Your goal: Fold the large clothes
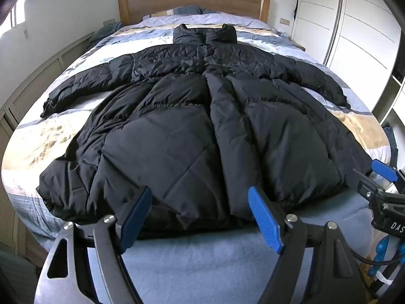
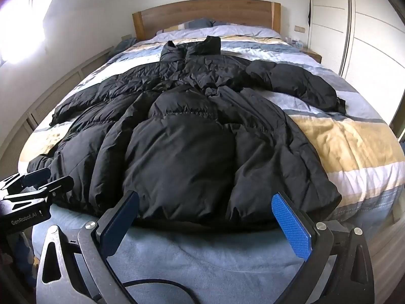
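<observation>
My left claw [image 1: 200, 217] hangs released over the near hem of the black puffer coat [image 1: 202, 126], pads clear of the fabric. The coat lies spread flat on the bed [image 1: 354, 126], sleeves out, collar toward the headboard [image 1: 195, 2]. My right claw [image 2: 205, 223] gapes wide over the hem, gripping nothing.

A wide bed [image 1: 354, 126] fills the room, covered by a quilt [image 2: 341, 139] in blue, white and tan bands, with a plain blue blanket [image 1: 202, 261] over its near end. At the far end stands a wooden headboard [image 1: 192, 0] with pillows [image 2: 197, 24] lying before it. The wall [image 1: 76, 7] behind is white. On the left runs a low beige cabinet [image 1: 33, 91] with slatted doors under a bright window [image 2: 15, 25]. On the right stand tall white wardrobe doors [image 1: 362, 38], and a small wooden nightstand [image 2: 312, 54] sits beside the headboard.
</observation>
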